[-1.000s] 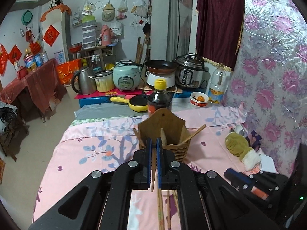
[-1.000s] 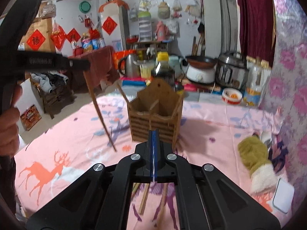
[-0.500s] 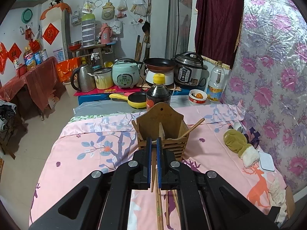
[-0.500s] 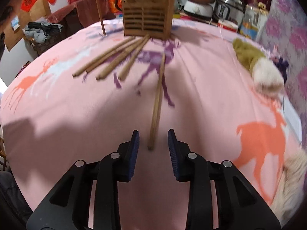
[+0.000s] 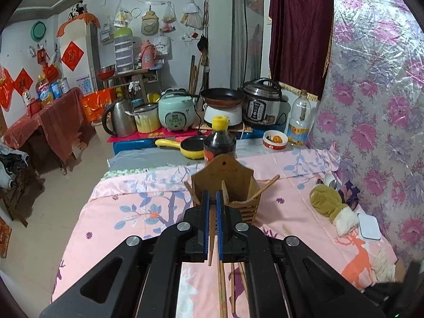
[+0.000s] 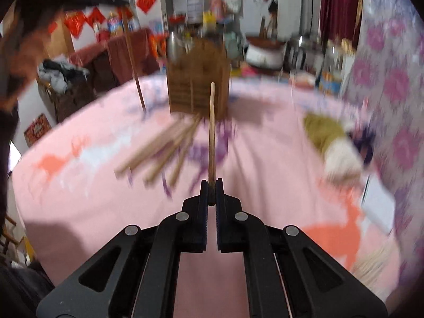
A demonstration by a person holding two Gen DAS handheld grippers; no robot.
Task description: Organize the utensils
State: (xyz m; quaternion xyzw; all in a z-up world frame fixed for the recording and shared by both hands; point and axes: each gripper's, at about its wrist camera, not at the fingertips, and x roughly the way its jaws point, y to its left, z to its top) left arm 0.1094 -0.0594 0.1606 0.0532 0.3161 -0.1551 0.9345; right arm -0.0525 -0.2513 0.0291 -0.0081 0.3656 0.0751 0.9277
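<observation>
Now the right gripper has its fingers clamped on the near end of one chopstick. Half a second ago they stood wide around that chopstick as it lay flat on the pink cloth; now it is off the cloth and juts straight forward, tip in front of the wooden holder. The right view is motion-blurred.

Left gripper: no change in grip, fingers narrow and pinching a held chopstick that hangs down between them. That stick also shows at the left of the right view, upright beside the holder. The left view sits slightly higher than a second ago.

Holder stands on the bench's cloth, just past the left fingertips. Two compartments with a divider. One stick leans out of the right compartment toward the right; another end pokes out at the left edge. Cannot tell which compartment that one sits in.

Loose chopsticks lie in a fan on the cloth before the holder, to the left of the lifted one. A soy sauce bottle is right behind the holder. An olive mitt lies off to the right.
</observation>
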